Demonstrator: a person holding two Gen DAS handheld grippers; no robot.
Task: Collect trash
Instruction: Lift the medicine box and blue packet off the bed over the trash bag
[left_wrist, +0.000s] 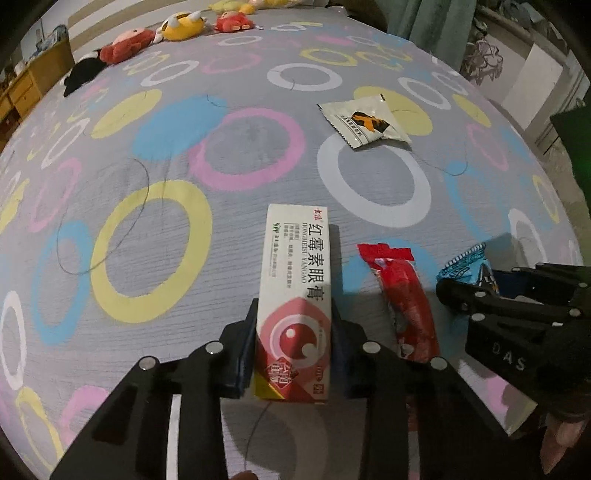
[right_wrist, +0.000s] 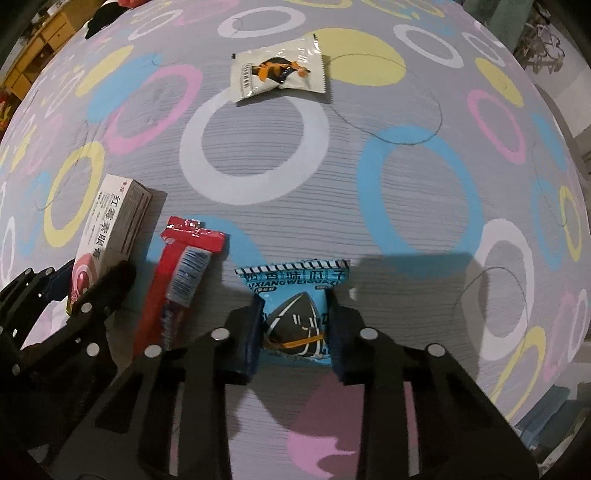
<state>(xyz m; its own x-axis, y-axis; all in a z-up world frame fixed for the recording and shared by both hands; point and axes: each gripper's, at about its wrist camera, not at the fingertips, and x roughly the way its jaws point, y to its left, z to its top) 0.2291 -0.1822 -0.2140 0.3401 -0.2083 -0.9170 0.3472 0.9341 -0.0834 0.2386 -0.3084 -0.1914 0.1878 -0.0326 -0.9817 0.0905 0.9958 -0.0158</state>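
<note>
My left gripper (left_wrist: 294, 334) is shut on a white and red ointment box (left_wrist: 295, 280) that lies on the ring-patterned bedsheet (left_wrist: 166, 155). The box also shows in the right wrist view (right_wrist: 110, 236). My right gripper (right_wrist: 291, 328) is shut on a blue snack packet (right_wrist: 293, 299), which peeks out in the left wrist view (left_wrist: 467, 266). A red wrapper (left_wrist: 404, 302) lies between the two grippers and shows in the right wrist view (right_wrist: 181, 273). A white sachet with an orange and black print (left_wrist: 364, 120) lies further away and shows in the right wrist view (right_wrist: 279, 74).
Several plush toys (left_wrist: 147, 37) line the far edge of the bed. A wooden drawer unit (left_wrist: 26, 85) stands at the far left. A curtain (left_wrist: 436, 22) and pale furniture (left_wrist: 543, 85) stand beyond the right edge. Loose hairs lie on the sheet.
</note>
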